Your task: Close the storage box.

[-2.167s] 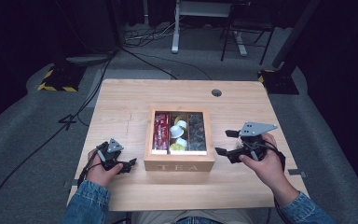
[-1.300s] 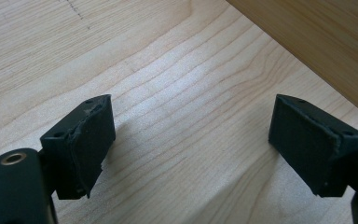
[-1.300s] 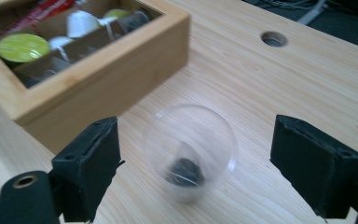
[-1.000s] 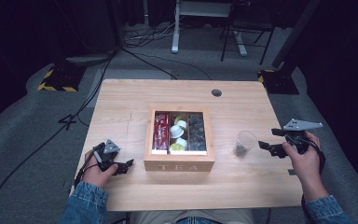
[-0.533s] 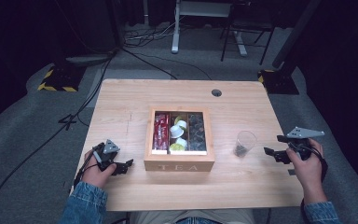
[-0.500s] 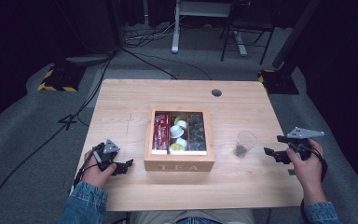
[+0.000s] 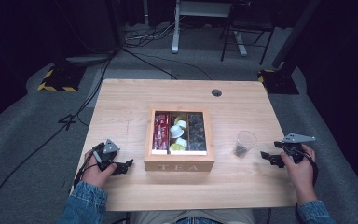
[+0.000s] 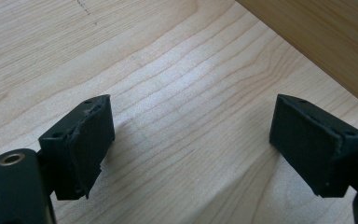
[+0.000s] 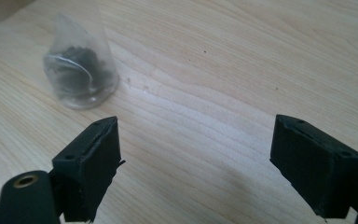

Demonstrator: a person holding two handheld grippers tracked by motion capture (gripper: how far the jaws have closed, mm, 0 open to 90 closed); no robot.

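— Since your right hand-held gripper (image 7: pixel 274 157) hangs wide open with nothing between its jaws, just right of the clear plastic cup (image 7: pixel 245 143), where do you think you stand?

— You look between steps. That cup stands upright on the tabletop (image 7: pixel 126 100), apart from your jaws, right of the tea box (image 7: pixel 179 165), with something dark at its bottom.

— And your left hand-held gripper (image 7: pixel 121 167)?

— Also wide open and holding nothing, resting low at the near left, just beside the box's left wall.

— So your next move?

— Probably another reach, either to the cup or into the box's compartments: line up first, then close gently, because thin plastic will buckle.

Clear cup (image 7: pixel 245 142), upright, perhaps holding tea
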